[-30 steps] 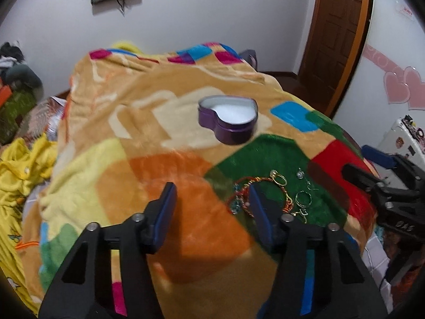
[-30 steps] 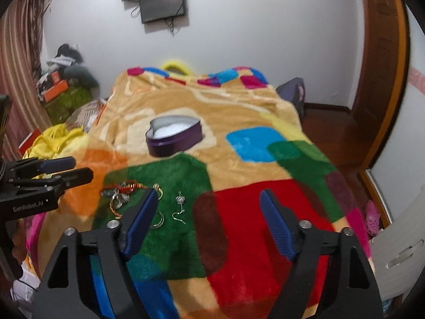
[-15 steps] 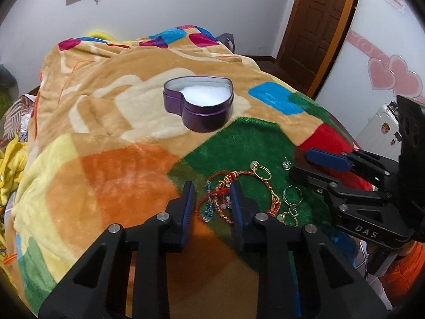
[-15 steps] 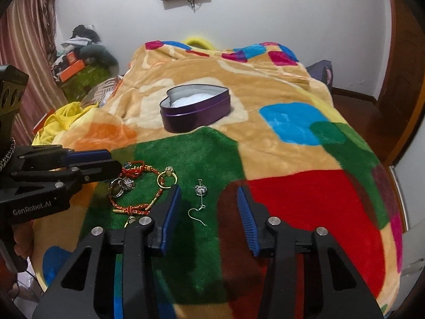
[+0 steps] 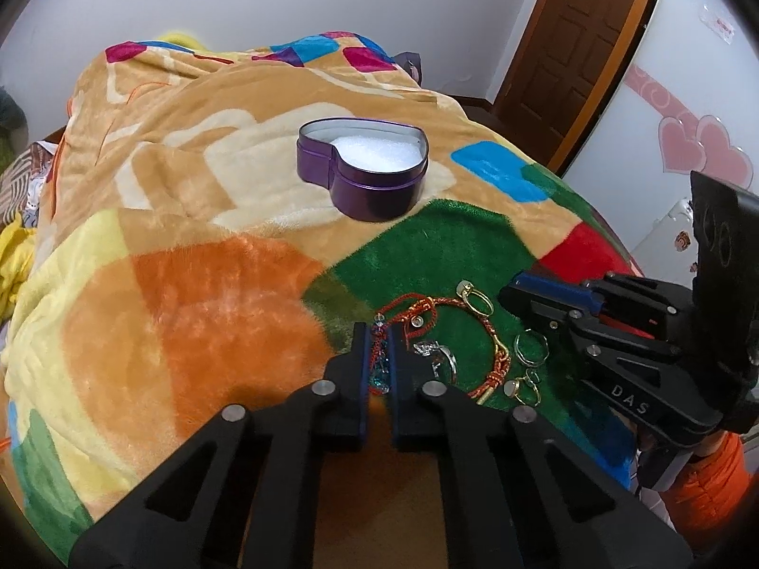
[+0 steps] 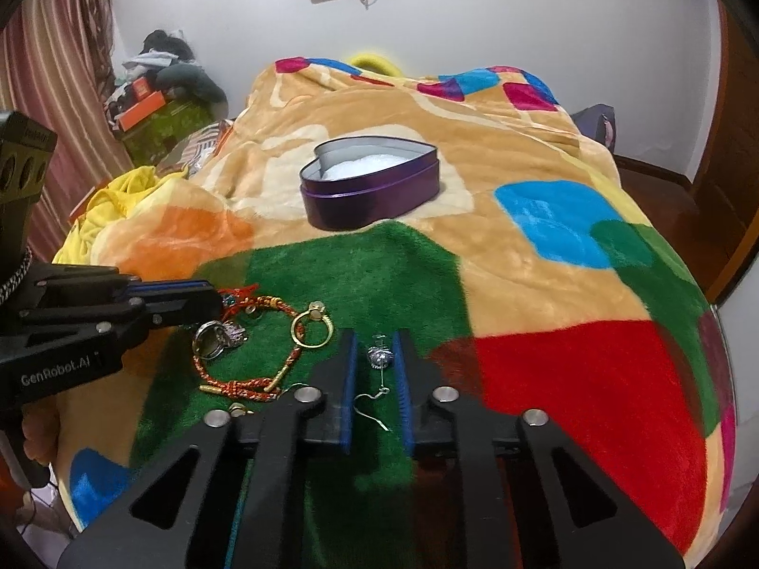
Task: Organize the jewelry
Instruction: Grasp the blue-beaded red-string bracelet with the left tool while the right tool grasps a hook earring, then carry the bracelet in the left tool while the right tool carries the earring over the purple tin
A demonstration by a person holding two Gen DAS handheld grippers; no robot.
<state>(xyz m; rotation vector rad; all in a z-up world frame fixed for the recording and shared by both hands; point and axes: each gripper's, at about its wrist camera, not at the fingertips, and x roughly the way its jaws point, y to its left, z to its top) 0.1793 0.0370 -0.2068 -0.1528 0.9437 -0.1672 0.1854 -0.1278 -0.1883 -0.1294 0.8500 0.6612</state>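
A purple heart-shaped tin (image 5: 363,173) with white foam inside sits open on the blanket; it also shows in the right wrist view (image 6: 370,185). Jewelry lies on the green patch: a red-and-gold cord bracelet (image 5: 493,346), gold rings (image 5: 476,301), a silver ring (image 5: 439,355). My left gripper (image 5: 379,332) is nearly shut around a blue bead earring (image 5: 379,365). My right gripper (image 6: 373,344) is narrowed around a silver hook earring (image 6: 379,358), with small gaps on both sides.
A patchwork fleece blanket (image 5: 189,284) covers the bed. A brown door (image 5: 588,33) stands at the back right. Clothes and boxes (image 6: 156,90) pile up at the left by a striped curtain. A yellow cloth (image 6: 109,199) hangs off the bed's left edge.
Both grippers moved down and forward onto the jewelry and closed from wide open to narrow. The left closed around the blue earring, the right around the silver earring.
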